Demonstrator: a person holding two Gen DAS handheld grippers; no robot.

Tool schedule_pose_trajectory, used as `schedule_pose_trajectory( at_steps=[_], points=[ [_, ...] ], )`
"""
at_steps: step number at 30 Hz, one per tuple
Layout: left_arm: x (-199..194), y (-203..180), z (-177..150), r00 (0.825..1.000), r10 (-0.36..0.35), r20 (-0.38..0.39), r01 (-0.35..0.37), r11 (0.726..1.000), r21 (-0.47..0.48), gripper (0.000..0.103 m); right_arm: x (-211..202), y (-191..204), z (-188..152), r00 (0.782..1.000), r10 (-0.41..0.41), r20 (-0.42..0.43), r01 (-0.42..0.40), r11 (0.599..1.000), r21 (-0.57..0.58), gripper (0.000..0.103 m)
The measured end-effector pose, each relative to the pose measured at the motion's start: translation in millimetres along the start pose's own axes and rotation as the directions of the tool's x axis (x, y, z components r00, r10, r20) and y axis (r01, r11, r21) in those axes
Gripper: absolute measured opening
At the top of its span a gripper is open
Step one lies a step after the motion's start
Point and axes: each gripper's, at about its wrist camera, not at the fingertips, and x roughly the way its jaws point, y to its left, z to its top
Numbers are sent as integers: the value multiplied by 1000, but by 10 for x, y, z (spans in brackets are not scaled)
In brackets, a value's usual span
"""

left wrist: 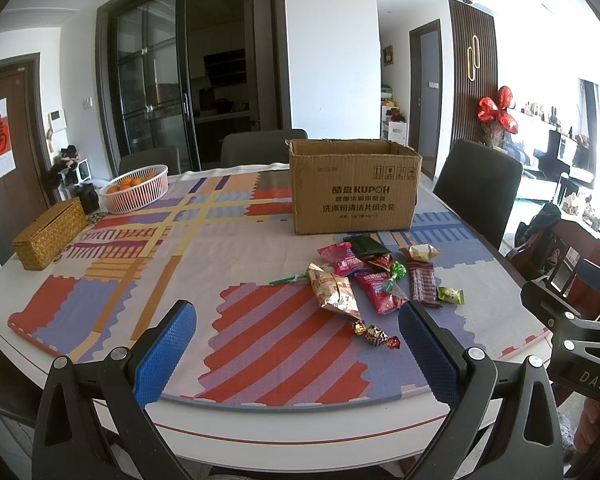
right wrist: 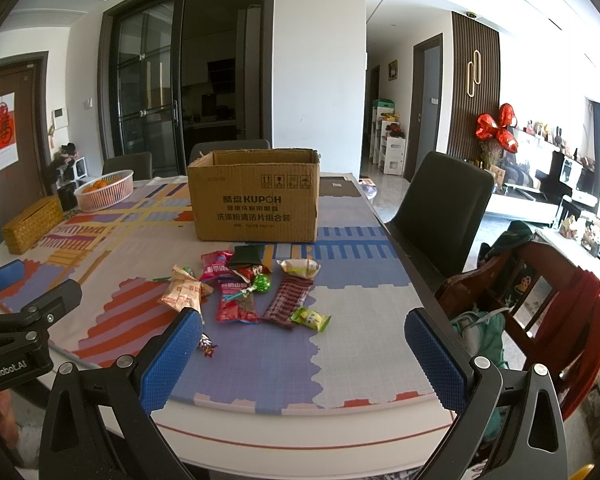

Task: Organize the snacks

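Note:
A pile of snacks lies on the patterned tablecloth in front of an open cardboard box (left wrist: 354, 186) (right wrist: 256, 196). It holds a gold-brown bag (left wrist: 334, 290) (right wrist: 184, 290), red packets (left wrist: 380, 290) (right wrist: 236, 300), a dark striped bar (left wrist: 422, 282) (right wrist: 288, 298), a small green candy (left wrist: 451, 295) (right wrist: 310, 319), a green lollipop (left wrist: 396, 272) (right wrist: 260, 283) and a foil candy (left wrist: 376, 335) (right wrist: 207, 345). My left gripper (left wrist: 298, 320) is open and empty near the table's front edge, short of the pile. My right gripper (right wrist: 304, 330) is open and empty, just in front of the pile.
A white basket of oranges (left wrist: 136, 188) (right wrist: 106, 192) and a woven tissue box (left wrist: 50, 234) (right wrist: 32, 220) stand at the far left. Dark chairs (left wrist: 478, 188) (right wrist: 444, 196) ring the table. A wooden chair with red cloth (right wrist: 540, 300) is at the right.

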Motion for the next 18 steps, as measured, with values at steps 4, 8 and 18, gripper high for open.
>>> schedule_pose_trajectory(
  at_steps=[4, 8, 18],
  points=[
    [1, 0, -2, 1000, 0, 1, 0, 1000, 0, 103, 3, 0, -1, 1000, 0, 0, 0, 1000, 0, 102],
    [-3, 5, -3, 1000, 0, 0, 0, 1000, 0, 103, 7, 1, -1, 1000, 0, 0, 0, 1000, 0, 102],
    [1, 4, -5, 1000, 0, 0, 0, 1000, 0, 103, 17, -1, -1, 1000, 0, -1, 0, 1000, -1, 102]
  ],
)
